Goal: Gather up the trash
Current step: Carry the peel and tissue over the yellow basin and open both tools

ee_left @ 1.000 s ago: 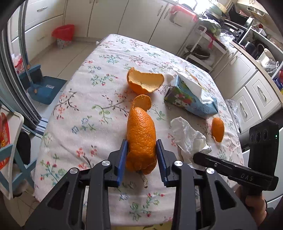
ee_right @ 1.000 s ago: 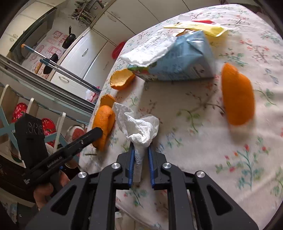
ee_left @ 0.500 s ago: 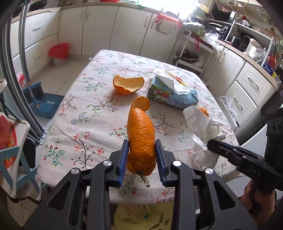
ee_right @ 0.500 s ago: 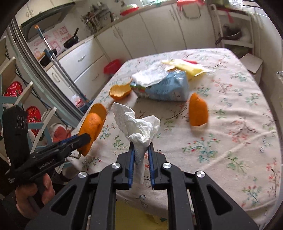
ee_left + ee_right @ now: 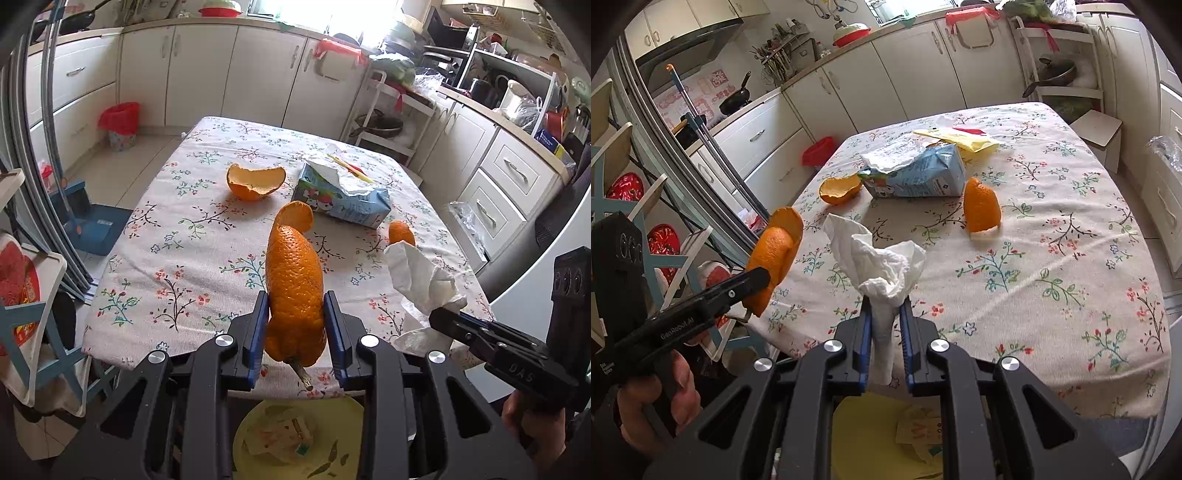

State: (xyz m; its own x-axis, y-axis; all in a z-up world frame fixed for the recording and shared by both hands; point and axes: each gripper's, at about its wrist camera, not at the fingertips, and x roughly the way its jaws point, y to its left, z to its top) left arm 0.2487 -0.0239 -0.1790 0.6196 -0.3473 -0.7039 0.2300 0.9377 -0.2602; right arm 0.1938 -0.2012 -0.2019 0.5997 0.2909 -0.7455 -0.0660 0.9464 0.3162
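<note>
My left gripper (image 5: 295,321) is shut on a long orange peel (image 5: 293,284) and holds it in the air past the table's near edge; it also shows in the right wrist view (image 5: 774,254). My right gripper (image 5: 884,314) is shut on a crumpled white tissue (image 5: 882,266), also lifted off the table; it shows in the left wrist view (image 5: 421,280). Below both grippers is a yellow bin (image 5: 295,439) with some trash in it, also seen in the right wrist view (image 5: 871,439).
On the floral tablecloth (image 5: 1052,266) lie a cup-shaped orange peel (image 5: 255,181), a smaller peel piece (image 5: 980,210), a blue tissue pack (image 5: 916,173) and a yellow wrapper (image 5: 960,138). A red bin (image 5: 120,123) stands by the far cabinets. Chairs stand at the left.
Both grippers have lifted and pulled back from the table toward its near edge, carrying the peel and the tissue. The yellow bin has come into view below them.
</note>
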